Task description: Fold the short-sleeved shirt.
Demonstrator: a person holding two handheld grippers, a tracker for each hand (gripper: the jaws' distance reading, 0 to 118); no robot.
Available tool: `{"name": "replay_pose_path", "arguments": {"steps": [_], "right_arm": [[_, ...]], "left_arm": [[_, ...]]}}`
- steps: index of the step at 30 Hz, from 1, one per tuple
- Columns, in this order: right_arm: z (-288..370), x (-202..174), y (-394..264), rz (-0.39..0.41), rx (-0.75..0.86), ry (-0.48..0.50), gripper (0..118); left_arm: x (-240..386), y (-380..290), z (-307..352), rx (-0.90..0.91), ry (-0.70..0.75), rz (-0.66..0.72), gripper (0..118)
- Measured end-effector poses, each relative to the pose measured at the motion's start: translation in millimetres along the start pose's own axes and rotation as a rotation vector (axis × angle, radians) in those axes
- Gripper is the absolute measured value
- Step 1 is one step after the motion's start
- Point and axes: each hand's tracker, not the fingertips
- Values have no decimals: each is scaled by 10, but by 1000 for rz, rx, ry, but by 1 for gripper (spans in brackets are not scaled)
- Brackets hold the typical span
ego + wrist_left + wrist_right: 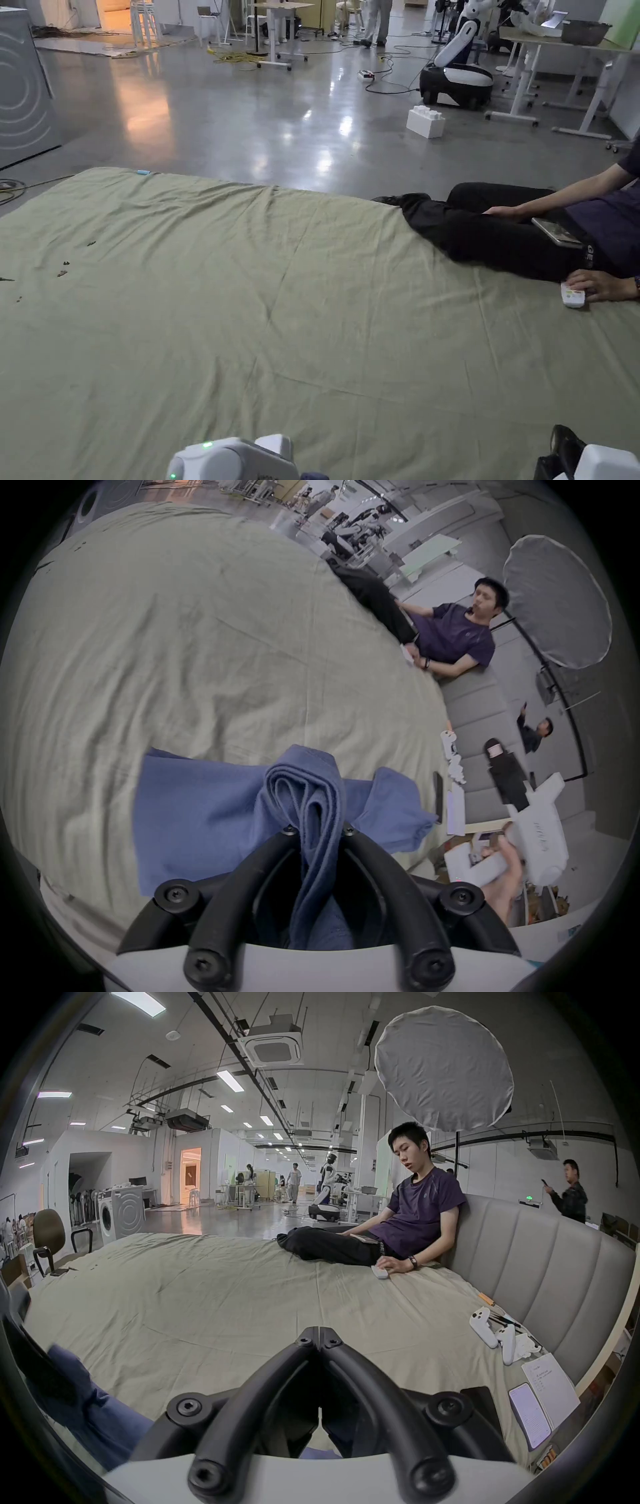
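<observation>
Much of the blue shirt [214, 812] is hidden behind the left gripper [317, 830], whose jaws are pressed together on a bunched fold of it, while the rest is spread on the green sheet [194, 646] just beyond the jaws. The right gripper [318, 1338] is seen over the same sheet with its tips closed against each other and nothing held between them. A corner of the shirt is cut off at the lower left of the right gripper view, and a seated person [412, 1213] is seen at the sheet's far side.

Soft blue knit shirt [214, 812], creased matt green sheet [300, 325], glossy grey floor [281, 119].
</observation>
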Motion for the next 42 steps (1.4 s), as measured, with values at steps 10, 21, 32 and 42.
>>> {"name": "replay_pose_path", "arguments": {"steps": [10, 21, 32, 42], "right_arm": [[5, 62, -90, -7, -25, -20, 0], [29, 13, -114, -9, -34, -5, 0], [15, -27, -151, -14, -48, 15, 0], [-1, -3, -209, -13, -60, 13, 0]], "left_arm": [[54, -94, -337, -7, 46, 66, 13], [46, -57, 113, 64, -40, 33, 59], [-75, -173, 82, 41, 45, -72, 42], [220, -254, -393, 1, 51, -198, 16]]}}
